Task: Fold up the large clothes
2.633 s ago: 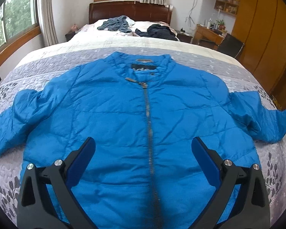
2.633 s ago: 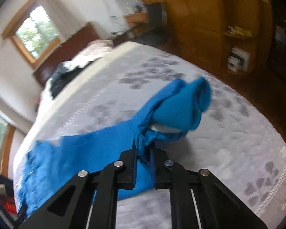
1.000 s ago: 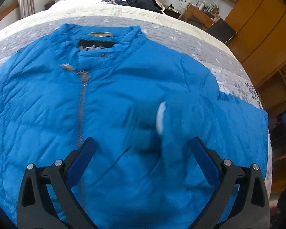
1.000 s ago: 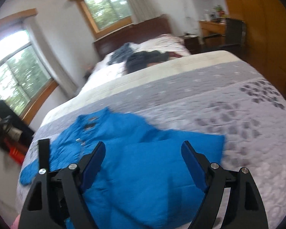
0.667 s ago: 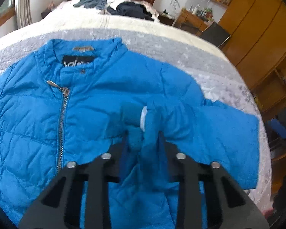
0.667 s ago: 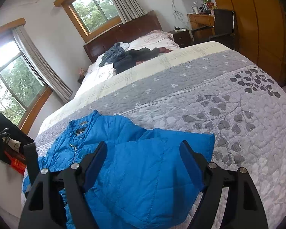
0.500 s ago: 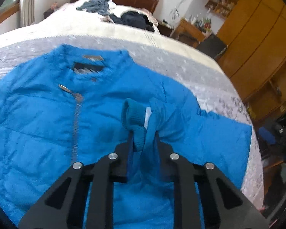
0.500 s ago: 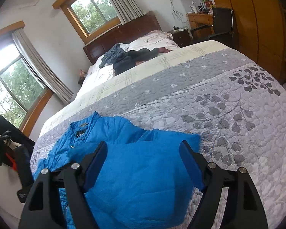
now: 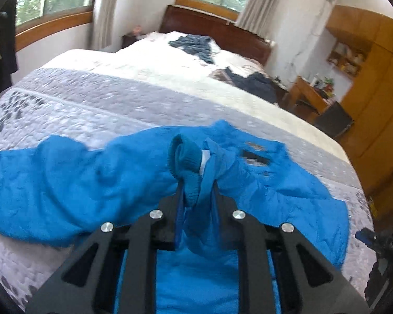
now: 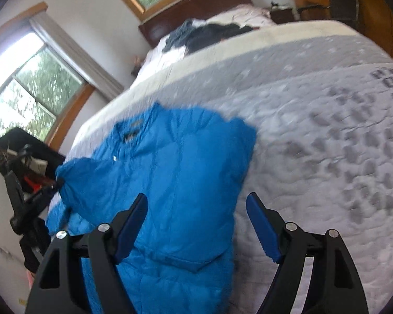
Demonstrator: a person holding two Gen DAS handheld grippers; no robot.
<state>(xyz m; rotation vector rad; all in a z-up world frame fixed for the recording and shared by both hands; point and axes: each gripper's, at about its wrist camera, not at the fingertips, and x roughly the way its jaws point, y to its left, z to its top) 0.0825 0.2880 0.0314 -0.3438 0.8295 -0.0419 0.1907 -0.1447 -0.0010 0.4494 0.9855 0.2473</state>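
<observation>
Now my left gripper (image 9: 196, 191) is clenched on the jacket (image 9: 65, 183) cuff (image 9: 186, 157); my right gripper (image 10: 196, 222) hangs wide open above it.

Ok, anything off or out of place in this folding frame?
Nothing damaged or spilled. The blue jacket lies on the quilted bedspread with the left gripper shut on its sleeve cuff, lifted and bunched. The right gripper hovers open. Loose dark clothes sit near the headboard, apart from the work.

Jacket (image 9: 65, 183) on bed (image 9: 91, 104), near foot; clothes (image 9: 196, 45) behind, by headboard (image 9: 222, 30); desk (image 9: 309, 91) probably right of bed.
</observation>
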